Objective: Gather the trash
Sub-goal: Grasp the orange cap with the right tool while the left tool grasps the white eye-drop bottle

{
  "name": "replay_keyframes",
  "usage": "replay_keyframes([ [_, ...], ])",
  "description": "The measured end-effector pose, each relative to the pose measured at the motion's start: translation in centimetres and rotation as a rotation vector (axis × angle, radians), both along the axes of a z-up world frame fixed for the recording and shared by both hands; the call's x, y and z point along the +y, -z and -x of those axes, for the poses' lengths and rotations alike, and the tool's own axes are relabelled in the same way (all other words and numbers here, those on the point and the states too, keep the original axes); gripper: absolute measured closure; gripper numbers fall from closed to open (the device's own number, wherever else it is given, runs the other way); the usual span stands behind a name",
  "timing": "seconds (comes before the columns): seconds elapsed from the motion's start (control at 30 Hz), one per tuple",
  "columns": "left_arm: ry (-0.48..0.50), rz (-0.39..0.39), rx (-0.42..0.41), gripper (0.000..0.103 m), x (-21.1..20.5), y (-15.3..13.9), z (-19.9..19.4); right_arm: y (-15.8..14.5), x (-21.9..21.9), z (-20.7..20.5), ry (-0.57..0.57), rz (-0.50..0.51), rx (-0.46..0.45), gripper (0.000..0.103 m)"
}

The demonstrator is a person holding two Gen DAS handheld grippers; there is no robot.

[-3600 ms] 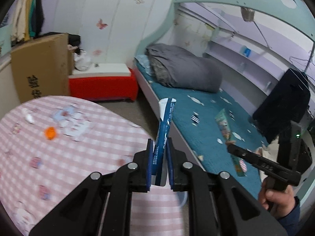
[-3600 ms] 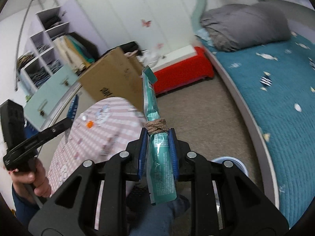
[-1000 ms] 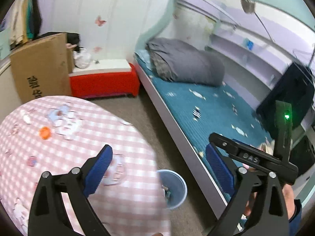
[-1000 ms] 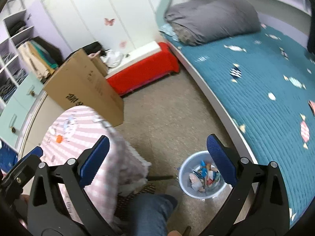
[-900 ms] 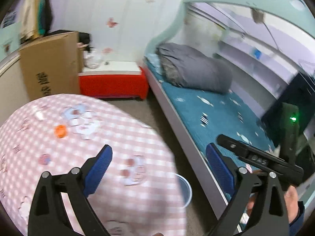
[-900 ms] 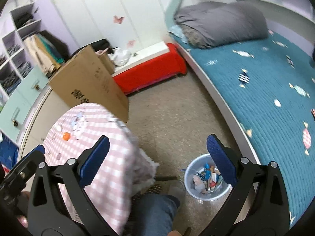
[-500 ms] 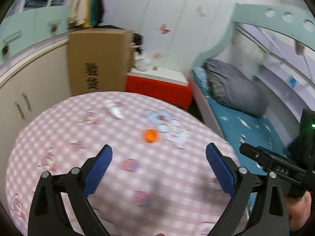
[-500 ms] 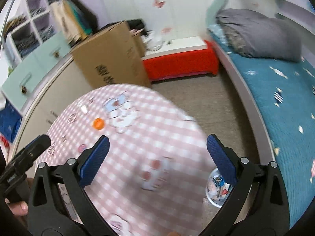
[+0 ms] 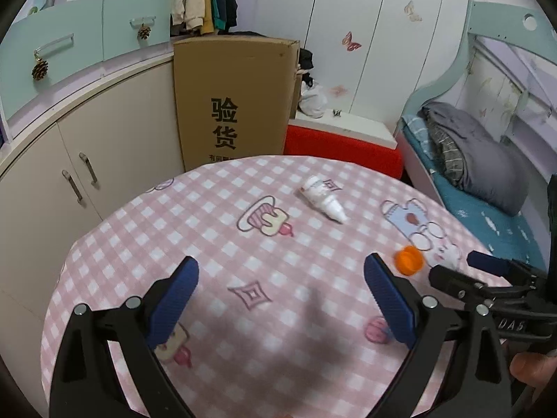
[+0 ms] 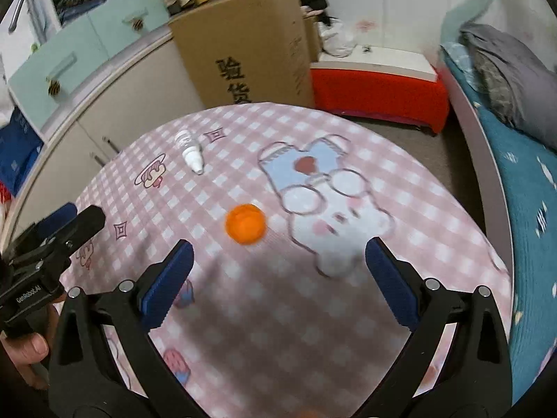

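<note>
A small white bottle (image 9: 323,199) lies on its side on the round pink checked table (image 9: 216,244); it also shows in the right wrist view (image 10: 189,151). An orange cap (image 9: 410,260) lies to its right, and sits just ahead of my right gripper (image 10: 278,271) in the right wrist view (image 10: 245,223). My left gripper (image 9: 280,291) is open and empty above the table, well short of the bottle. My right gripper is open and empty, also seen at the right in the left wrist view (image 9: 487,271).
A tall cardboard box (image 9: 236,97) stands behind the table beside beige cabinets (image 9: 87,160). A red bench (image 9: 341,146) and a bed (image 10: 522,160) with a grey duvet (image 9: 480,160) are to the right. The table edge (image 10: 501,244) drops off toward the bed.
Both grippers let go of their wrappers over the bin, opened wide, then swung left from the floor and bin to over the table. The bottle and cap are now close ahead.
</note>
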State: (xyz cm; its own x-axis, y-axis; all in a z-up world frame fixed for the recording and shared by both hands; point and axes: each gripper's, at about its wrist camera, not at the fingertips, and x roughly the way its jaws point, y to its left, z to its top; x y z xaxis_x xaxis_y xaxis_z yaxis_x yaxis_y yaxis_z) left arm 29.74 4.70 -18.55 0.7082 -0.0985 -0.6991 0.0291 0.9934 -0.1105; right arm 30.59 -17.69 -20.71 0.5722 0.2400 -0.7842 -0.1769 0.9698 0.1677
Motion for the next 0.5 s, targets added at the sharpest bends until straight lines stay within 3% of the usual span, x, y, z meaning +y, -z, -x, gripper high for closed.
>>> replay_keyframes([
  [0.07, -0.002, -0.014, 0.006, 0.009, 0.0, 0.4, -1.0, 0.4, 0.9, -0.8, -0.023, 0.027, 0.001, 0.007],
  [0.1, -0.002, -0.022, 0.008, 0.009, -0.1, 0.5, -1.4, 0.6, 1.2, -1.1, -0.032, 0.038, 0.0, 0.011],
  [0.17, -0.001, -0.032, 0.013, 0.009, -0.2, 0.8, -2.4, 1.1, 1.8, -1.7, -0.049, 0.057, 0.01, 0.028],
  [0.2, 0.0, -0.035, 0.016, 0.009, -0.4, 0.9, -2.9, 1.3, 2.1, -2.0, -0.057, 0.064, 0.012, 0.043],
  [0.27, 0.003, -0.042, 0.018, 0.009, -0.7, 1.1, -3.8, 1.2, 2.4, -2.0, -0.065, 0.082, -0.004, 0.06],
  [0.3, 0.006, -0.048, 0.019, 0.009, -1.0, 1.1, -4.4, 1.2, 2.2, -2.0, -0.07, 0.075, -0.007, 0.073],
  [0.5, 0.042, -0.092, 0.035, 0.009, -3.4, 1.8, -7.8, 0.9, -0.4, -1.0, -0.056, -0.024, -0.024, 0.073],
])
